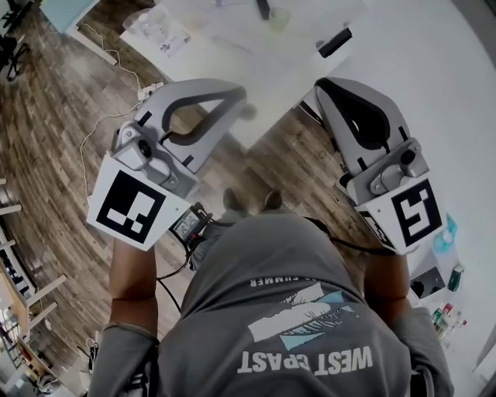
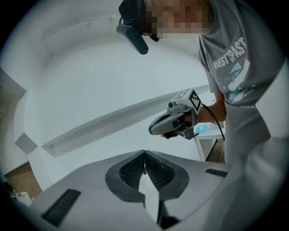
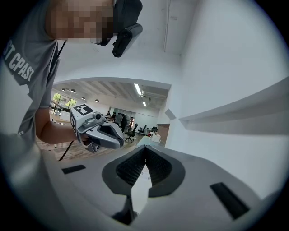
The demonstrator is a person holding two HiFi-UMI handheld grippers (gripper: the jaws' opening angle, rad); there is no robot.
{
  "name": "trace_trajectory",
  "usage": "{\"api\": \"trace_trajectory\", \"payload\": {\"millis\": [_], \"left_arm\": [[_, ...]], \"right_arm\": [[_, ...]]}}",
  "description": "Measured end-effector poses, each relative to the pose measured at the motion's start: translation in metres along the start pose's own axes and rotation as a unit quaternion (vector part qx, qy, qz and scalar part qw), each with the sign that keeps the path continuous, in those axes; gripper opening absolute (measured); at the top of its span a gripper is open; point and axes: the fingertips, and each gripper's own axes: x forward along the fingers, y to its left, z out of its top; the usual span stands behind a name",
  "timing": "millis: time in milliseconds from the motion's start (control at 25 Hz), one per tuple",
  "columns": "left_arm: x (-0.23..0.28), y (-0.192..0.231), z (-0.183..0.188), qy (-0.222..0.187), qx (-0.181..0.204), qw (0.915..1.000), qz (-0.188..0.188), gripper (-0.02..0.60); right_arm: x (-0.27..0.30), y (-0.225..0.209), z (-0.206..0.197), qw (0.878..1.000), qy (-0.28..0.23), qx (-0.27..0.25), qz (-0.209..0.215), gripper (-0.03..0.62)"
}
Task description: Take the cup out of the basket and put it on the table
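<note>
No basket shows in any view, and I cannot make out a cup for certain. A small pale green thing (image 1: 279,18) on the white table (image 1: 232,54) is too blurred to identify. I hold both grippers raised in front of my chest, away from the table. The left gripper (image 1: 240,97) has its jaws meeting at the tips, with nothing between them (image 2: 144,154). The right gripper (image 1: 322,84) is likewise shut and empty (image 3: 145,150). Each gripper view looks up at the white wall and ceiling, and shows the other gripper (image 2: 156,129) (image 3: 118,142) held alongside.
A black object (image 1: 335,42) and papers (image 1: 167,35) lie on the white table. Cables (image 1: 108,116) trail over the wooden floor at the left. Small bottles (image 1: 446,316) stand low at the right by the white wall. In the right gripper view, people and office chairs (image 3: 131,131) are far off.
</note>
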Motion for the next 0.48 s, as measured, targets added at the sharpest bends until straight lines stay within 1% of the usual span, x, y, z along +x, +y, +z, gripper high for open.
{"api": "trace_trajectory", "payload": {"millis": [200, 480], "left_arm": [[-0.004, 0.005, -0.008, 0.003, 0.002, 1.0000, -0.006, 0.011], [-0.018, 0.032, -0.029, -0.006, -0.001, 1.0000, -0.006, 0.011]], "right_arm": [[0.018, -0.003, -0.014, 1.000, 0.025, 0.004, 0.001, 0.012], [0.054, -0.015, -0.024, 0.999, 0.046, -0.008, -0.020, 0.012]]}}
